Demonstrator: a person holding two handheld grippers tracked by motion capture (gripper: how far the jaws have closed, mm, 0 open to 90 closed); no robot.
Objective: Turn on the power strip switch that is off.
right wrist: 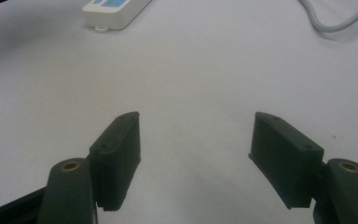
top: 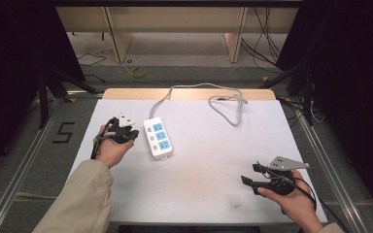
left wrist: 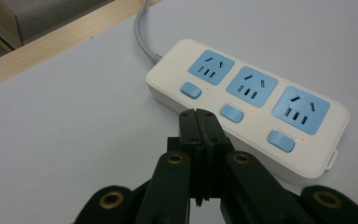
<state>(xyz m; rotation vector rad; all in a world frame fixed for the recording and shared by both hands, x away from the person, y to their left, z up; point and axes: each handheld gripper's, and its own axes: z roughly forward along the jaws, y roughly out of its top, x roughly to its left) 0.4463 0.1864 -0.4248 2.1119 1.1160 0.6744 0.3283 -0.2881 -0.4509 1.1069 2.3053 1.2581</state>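
Observation:
A white power strip (top: pixel 158 138) with three blue sockets and three blue switches lies left of the table's middle; its grey cord (top: pixel 226 104) loops toward the far edge. My left gripper (top: pixel 132 134) is just left of the strip, shut with nothing between its jaws. In the left gripper view the closed tips (left wrist: pixel 200 119) hover close beside the strip (left wrist: pixel 247 102), near its middle switch (left wrist: pixel 232 113). My right gripper (top: pixel 250 175) is at the near right, open and empty. The right gripper view has the open jaws (right wrist: pixel 196 135) over bare table, with the strip's end (right wrist: pixel 114 10) far off.
The white table top (top: pixel 209 165) has a wooden strip along its far edge (top: pixel 126 93). Cables and wooden furniture legs stand on the floor beyond. A metal rail (top: pixel 29 145) runs along each side, and a "5" (top: pixel 63 132) is marked on the floor at left.

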